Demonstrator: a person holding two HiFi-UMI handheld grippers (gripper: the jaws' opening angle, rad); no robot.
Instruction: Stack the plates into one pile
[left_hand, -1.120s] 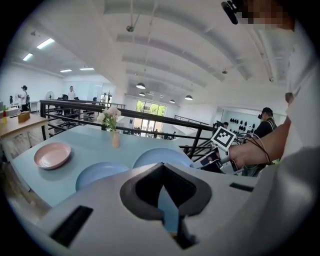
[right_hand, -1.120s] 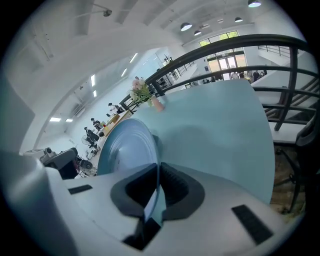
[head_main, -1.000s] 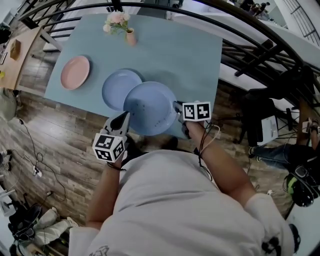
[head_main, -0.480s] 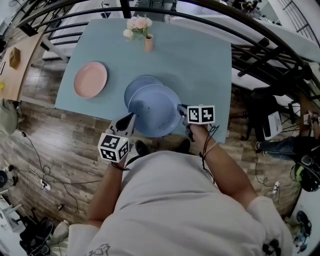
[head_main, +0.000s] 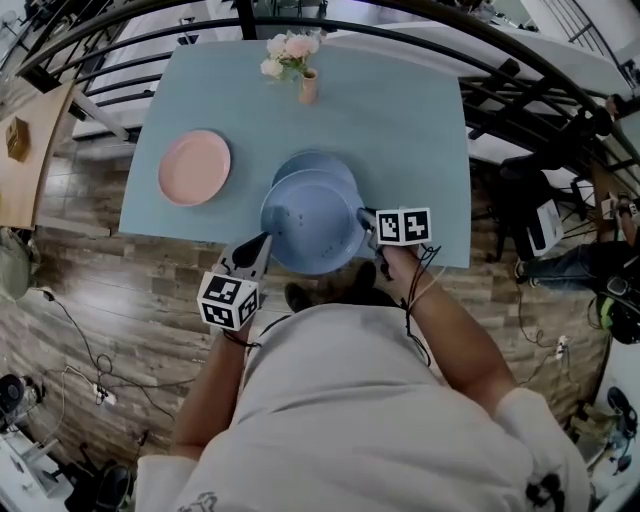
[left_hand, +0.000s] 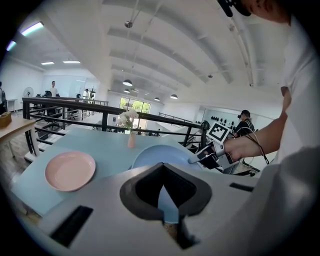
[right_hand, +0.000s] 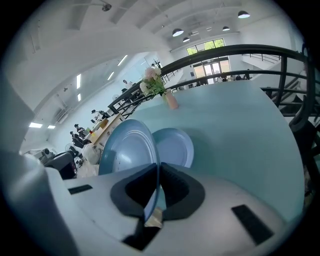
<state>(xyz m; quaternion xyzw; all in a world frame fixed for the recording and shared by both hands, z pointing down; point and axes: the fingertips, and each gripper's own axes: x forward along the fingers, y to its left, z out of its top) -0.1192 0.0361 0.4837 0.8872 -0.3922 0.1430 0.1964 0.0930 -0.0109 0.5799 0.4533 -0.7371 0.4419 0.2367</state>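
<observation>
I held the large blue plate (head_main: 312, 220) by its rim from two sides, my left gripper (head_main: 257, 247) pinched onto the near-left edge and my right gripper (head_main: 366, 218) clamped on the right edge. Over the last second I had carried it across the near part of the table (head_main: 400, 130). It went from overlapping only one side of the smaller blue plate (head_main: 318, 160) to covering nearly all of it, so that only the far rim showed. The carried plate seemed lifted clear and tilted, not yet resting. By my reckoning it was almost lined up for lowering. The pink plate (head_main: 194, 167) lay apart near the left edge, not yet stacked.
</observation>
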